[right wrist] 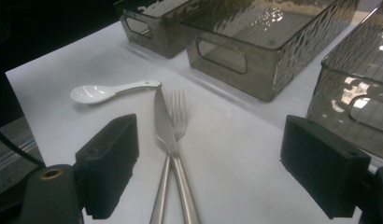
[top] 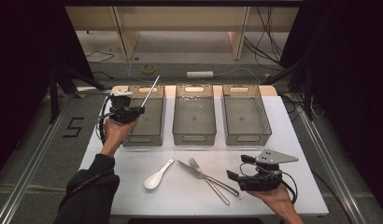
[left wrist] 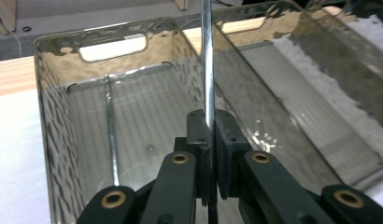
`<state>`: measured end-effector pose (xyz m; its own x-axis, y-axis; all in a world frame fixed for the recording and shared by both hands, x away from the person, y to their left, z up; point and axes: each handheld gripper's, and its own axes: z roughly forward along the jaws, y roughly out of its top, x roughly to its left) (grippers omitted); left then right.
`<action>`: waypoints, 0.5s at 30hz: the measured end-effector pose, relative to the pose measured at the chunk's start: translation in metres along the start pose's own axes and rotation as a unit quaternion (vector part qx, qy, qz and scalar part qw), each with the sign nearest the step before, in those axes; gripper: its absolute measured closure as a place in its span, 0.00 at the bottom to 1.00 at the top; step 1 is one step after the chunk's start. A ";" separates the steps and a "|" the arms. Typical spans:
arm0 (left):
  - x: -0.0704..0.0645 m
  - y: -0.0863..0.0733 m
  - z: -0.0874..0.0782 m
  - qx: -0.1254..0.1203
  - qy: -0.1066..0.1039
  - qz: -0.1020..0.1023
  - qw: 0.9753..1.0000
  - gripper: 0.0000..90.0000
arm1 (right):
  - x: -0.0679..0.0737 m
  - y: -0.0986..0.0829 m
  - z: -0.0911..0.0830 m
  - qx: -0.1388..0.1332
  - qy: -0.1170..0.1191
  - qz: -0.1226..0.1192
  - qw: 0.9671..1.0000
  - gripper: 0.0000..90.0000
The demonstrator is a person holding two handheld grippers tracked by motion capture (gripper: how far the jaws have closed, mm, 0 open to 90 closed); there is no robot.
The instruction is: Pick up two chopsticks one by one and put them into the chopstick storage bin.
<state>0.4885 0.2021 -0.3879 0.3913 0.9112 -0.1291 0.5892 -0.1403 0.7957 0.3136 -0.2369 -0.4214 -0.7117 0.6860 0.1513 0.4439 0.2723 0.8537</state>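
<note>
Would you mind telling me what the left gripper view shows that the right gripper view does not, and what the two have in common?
Left gripper view alone: the left hand-held gripper, shut on a thin silver metal rod that stands upright above a smoky translucent plastic bin.

Right gripper view alone: the open right hand-held gripper, a white ceramic spoon, and a silver metal knife crossed over a silver metal fork.

Both: the smoky bins and the white tabletop.
</note>
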 end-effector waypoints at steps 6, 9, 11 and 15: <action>0.009 0.000 0.014 0.015 0.017 -0.012 1.000 0.95 | 0.001 0.000 -0.002 -0.007 0.004 0.000 1.000 0.22; 0.012 -0.001 0.020 0.024 0.023 -0.017 0.999 0.95 | 0.002 0.000 -0.002 -0.008 0.005 -0.003 1.000 0.22; 0.014 -0.001 0.023 0.027 0.028 -0.021 0.999 0.95 | 0.002 0.000 -0.002 -0.008 0.005 -0.003 1.000 0.22; 0.017 -0.002 0.027 0.032 0.034 -0.025 0.999 0.95 | 0.003 0.000 -0.002 -0.008 0.006 -0.003 1.000 0.21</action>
<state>0.5130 0.2074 -0.4076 0.3124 0.9417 -0.1248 0.6508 -0.1165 0.7502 0.3107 -0.2365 -0.4201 -0.7208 0.6761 0.1529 0.4313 0.2648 0.8625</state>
